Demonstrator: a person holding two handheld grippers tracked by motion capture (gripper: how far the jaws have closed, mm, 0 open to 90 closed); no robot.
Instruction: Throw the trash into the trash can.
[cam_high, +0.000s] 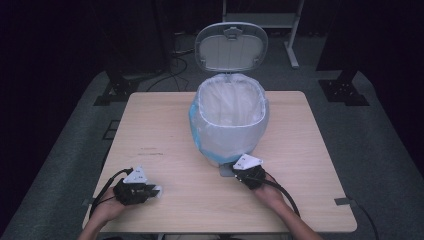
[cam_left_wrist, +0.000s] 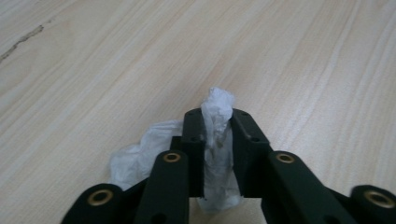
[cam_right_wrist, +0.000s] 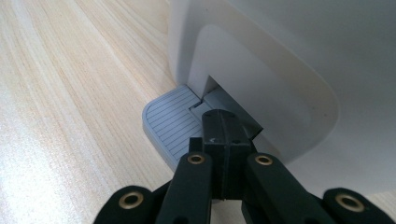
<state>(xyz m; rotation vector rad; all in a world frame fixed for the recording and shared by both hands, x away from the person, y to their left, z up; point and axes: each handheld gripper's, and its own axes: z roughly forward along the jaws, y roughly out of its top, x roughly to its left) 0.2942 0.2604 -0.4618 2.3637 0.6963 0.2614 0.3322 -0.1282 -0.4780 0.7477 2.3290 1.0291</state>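
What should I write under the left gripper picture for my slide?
The left gripper shut on a crumpled white tissue lying on the wooden table.

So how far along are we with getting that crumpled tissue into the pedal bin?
Done: the bin's lid stands open, with the shut right gripper pressing on the grey pedal. In hand: the left gripper is clamped on the crumpled tissue, which lies low on the table. Left: lift the tissue, carry it over the lined bin and drop it in.
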